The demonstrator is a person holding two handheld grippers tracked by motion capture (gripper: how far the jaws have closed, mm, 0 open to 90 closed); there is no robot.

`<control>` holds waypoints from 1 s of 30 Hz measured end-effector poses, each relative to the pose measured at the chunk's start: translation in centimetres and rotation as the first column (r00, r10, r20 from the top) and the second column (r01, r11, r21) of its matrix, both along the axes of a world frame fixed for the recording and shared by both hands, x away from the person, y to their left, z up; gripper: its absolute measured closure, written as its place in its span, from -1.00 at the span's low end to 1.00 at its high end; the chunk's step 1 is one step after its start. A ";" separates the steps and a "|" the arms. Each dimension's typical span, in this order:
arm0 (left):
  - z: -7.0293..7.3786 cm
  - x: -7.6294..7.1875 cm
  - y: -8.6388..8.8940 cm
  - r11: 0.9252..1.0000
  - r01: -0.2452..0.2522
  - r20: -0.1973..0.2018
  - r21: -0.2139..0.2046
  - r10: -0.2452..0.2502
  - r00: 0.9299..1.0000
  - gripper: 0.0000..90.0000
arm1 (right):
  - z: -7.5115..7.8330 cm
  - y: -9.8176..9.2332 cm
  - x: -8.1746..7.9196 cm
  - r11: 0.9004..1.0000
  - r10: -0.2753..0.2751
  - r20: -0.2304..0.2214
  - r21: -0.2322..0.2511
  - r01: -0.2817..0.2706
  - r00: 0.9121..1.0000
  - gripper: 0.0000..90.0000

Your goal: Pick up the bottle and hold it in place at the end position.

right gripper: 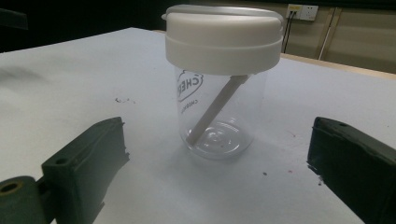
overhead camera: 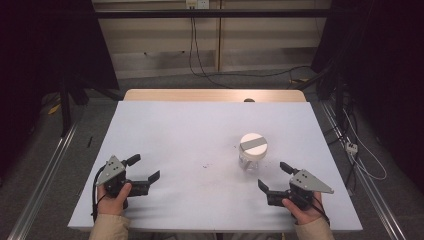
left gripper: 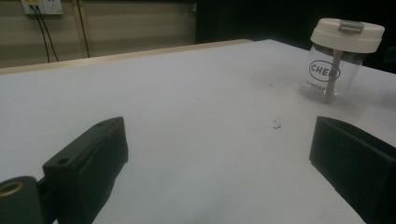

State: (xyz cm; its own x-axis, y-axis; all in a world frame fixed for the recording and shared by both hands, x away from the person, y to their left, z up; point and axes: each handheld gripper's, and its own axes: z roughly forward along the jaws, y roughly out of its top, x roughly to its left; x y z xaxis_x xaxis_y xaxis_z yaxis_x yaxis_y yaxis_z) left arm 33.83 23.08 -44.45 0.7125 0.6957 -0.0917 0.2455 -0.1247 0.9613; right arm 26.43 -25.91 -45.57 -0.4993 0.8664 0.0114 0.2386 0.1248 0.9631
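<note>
**Both grippers spread wide, jar untouched**

A clear jar (overhead camera: 253, 152) w/ a white lid (overhead camera: 253, 143) stood upright on the white table (overhead camera: 190, 135), right of centre. The right gripper (overhead camera: 276, 176) sat just near-side and slightly right of the jar, jaws spread wide, nothing between them (jar ahead of the jaws in the right gripper view, not touching). The left gripper (overhead camera: 143, 167) lay well left of the jar, jaws likewise wide and empty. A pale stick (right gripper: 215, 108) leaned inside the jar.
</note>
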 end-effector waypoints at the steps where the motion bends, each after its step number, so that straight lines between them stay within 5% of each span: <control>1: 0.0 0.0 0.1 1.000 -0.004 -0.002 -0.004 0.004 1.000 -0.91 | 0.0 0.0 0.1 1.000 -0.001 0.002 -0.001 0.001 1.000 -0.92; 30: 0.1 -0.3 0.1 1.000 -0.004 -0.003 -0.009 0.004 1.000 -0.91 | 0.1 2.0 4.1 1.000 -0.010 -0.055 -0.016 0.009 0.998 -0.91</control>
State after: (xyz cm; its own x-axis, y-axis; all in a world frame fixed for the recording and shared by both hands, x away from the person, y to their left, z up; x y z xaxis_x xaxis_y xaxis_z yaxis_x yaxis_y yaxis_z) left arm 33.57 23.14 -44.35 0.7094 0.6977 -0.0997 0.2487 -0.1154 0.9617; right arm 30.49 -23.88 -45.42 -0.4898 0.8715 0.0249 0.2924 0.1373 0.9464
